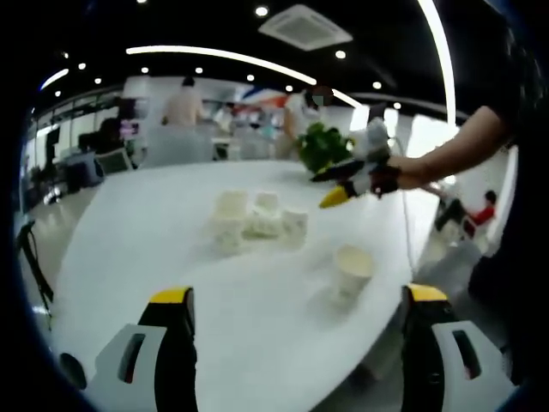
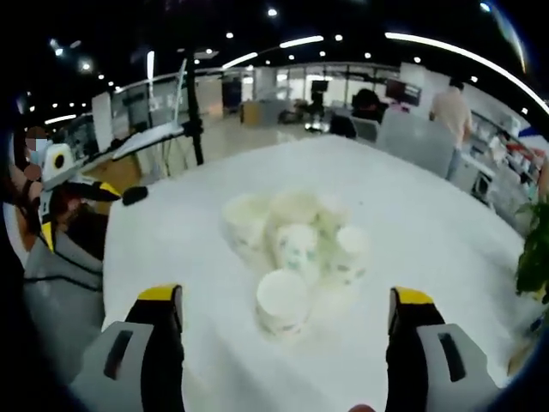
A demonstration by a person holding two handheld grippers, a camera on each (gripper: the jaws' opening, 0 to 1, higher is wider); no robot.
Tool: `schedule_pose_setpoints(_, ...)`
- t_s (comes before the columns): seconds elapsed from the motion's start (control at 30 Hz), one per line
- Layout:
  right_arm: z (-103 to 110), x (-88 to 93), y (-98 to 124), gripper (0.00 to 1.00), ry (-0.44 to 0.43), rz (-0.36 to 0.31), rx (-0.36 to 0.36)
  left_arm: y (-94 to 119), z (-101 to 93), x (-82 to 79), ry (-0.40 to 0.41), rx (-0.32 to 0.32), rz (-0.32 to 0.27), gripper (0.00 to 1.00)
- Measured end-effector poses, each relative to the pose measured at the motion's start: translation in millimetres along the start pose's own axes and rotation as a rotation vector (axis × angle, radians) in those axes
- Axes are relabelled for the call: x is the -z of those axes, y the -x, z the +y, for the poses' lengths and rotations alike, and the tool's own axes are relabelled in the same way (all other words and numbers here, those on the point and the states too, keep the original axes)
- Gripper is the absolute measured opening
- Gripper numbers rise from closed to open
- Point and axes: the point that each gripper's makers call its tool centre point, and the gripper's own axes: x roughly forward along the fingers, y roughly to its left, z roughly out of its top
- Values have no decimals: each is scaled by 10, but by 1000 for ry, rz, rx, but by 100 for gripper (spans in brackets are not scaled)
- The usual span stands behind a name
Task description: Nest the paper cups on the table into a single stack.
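Cups stand loose on the white table [image 1: 171,249], and no finished stack is visible; the nesting appears to be at its start. In the right gripper view, a cluster of paper cups [image 2: 296,223] sits at the table centre, with one separate cup [image 2: 281,302] just beside it at 6 o'clock, nearest the camera. In the left gripper view, the same cluster [image 1: 257,221] lies at 12 o'clock from the jaws, and the lone cup [image 1: 352,268] stands apart at 4 o'clock from it. Blur prevents an exact count, and whether any cups in the cluster are already nested cannot be told.

The left gripper [image 1: 296,300] is released, jaws spread wide, holding nothing. The right gripper [image 2: 283,302] is likewise released and empty, jaws spread to either side of the lone cup without touching it.

The right gripper [image 1: 347,184] also appears at 2 o'clock in the left gripper view, carried by a hand [image 1: 412,172] above the far table edge. Judged remaining: every cup still needs collecting into one stack.
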Motion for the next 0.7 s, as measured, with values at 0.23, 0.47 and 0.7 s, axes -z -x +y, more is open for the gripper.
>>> schedule_pose_setpoints(0.23,-39,17,-104,96,22,19,-9,-4,8,6,8,-10,-1,100)
schedule_pose_setpoints(0.47,-41,2,-178,90,38,28,-24,-12,6,22,22,-17,-3,100)
schedule_pose_setpoints(0.7,-27,19,-249,83,43,45,-39,-14,36,21,28,-23,-6,100)
